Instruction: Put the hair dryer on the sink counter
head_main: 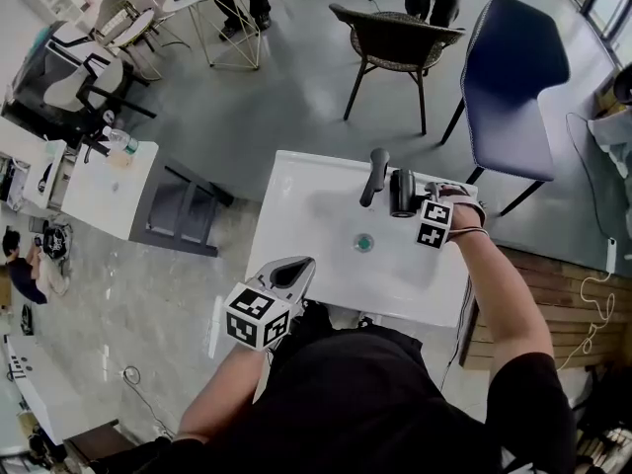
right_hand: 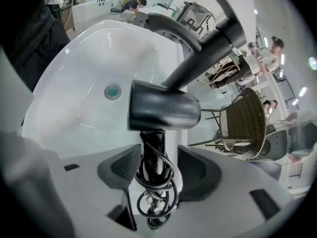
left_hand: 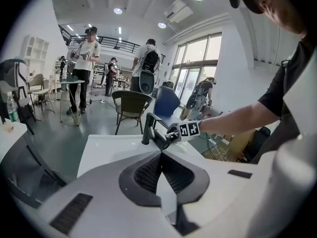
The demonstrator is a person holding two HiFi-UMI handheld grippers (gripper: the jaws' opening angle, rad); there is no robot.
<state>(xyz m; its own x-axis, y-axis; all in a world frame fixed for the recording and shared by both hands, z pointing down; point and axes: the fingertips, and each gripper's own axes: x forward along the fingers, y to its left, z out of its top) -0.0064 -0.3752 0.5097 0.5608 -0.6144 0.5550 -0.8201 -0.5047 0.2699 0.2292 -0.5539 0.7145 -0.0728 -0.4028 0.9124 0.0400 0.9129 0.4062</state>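
Note:
The black hair dryer lies on the white sink counter just right of the black faucet, near the back edge. In the right gripper view its barrel points left across the basin, and its handle with the coiled cord runs down between the jaws of my right gripper. The left pad is close against the cord, while a gap shows at the right pad. My right gripper points steeply down over the counter. My left gripper hovers at the counter's near left corner, shut and empty.
The basin drain sits mid-sink. Behind the counter stand a wicker chair and a blue chair. A white table with a bottle is at the left. Wooden boards and cables lie right of the counter. Several people stand in the background.

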